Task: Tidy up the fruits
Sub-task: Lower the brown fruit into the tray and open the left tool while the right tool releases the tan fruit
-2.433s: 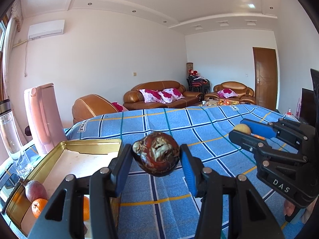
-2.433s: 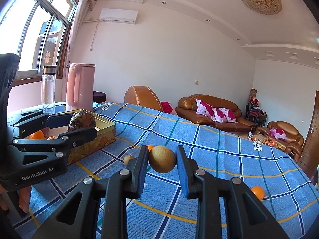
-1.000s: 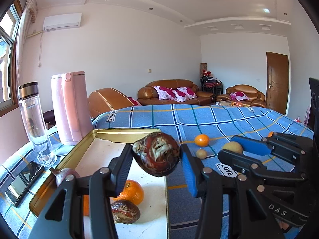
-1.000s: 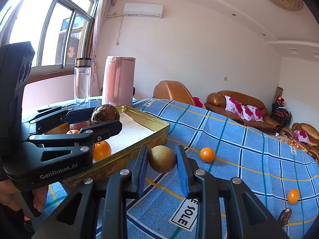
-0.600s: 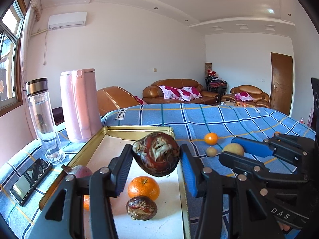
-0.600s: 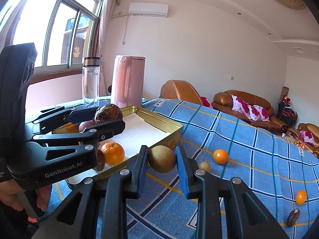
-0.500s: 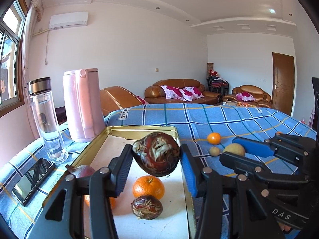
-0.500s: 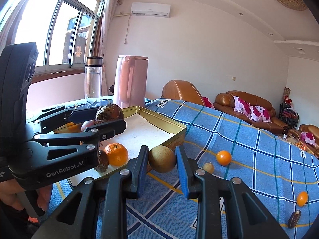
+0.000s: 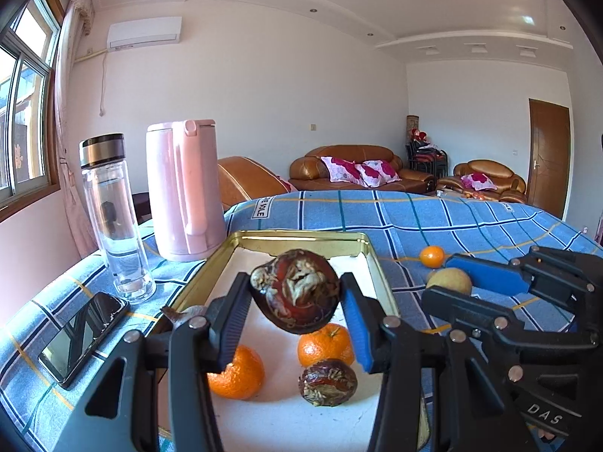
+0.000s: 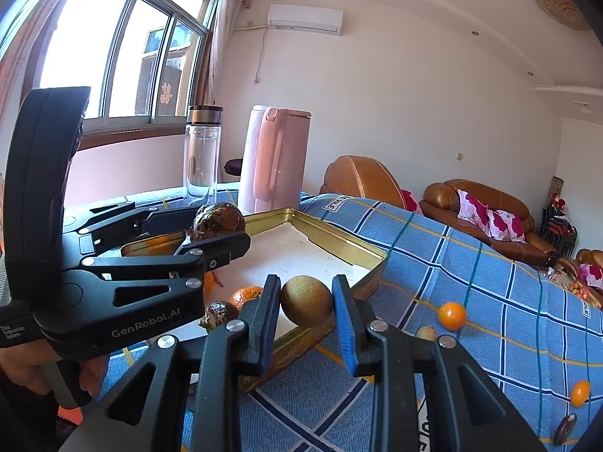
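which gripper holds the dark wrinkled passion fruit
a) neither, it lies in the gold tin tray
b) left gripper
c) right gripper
b: the left gripper is clamped on the dark wrinkled passion fruit above the gold tin tray, while the right gripper grips a round tan fruit.

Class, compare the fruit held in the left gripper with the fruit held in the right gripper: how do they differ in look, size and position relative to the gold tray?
The dark passion fruit in the left gripper is wrinkled, reddish-brown and torn; the tan round fruit in the right gripper is smooth and evenly coloured. The passion fruit looks larger than the tan fruit. It hangs over the gold tray; the tan fruit appears near the tray's corner edge. Both are clamped between jaws, off the surface.
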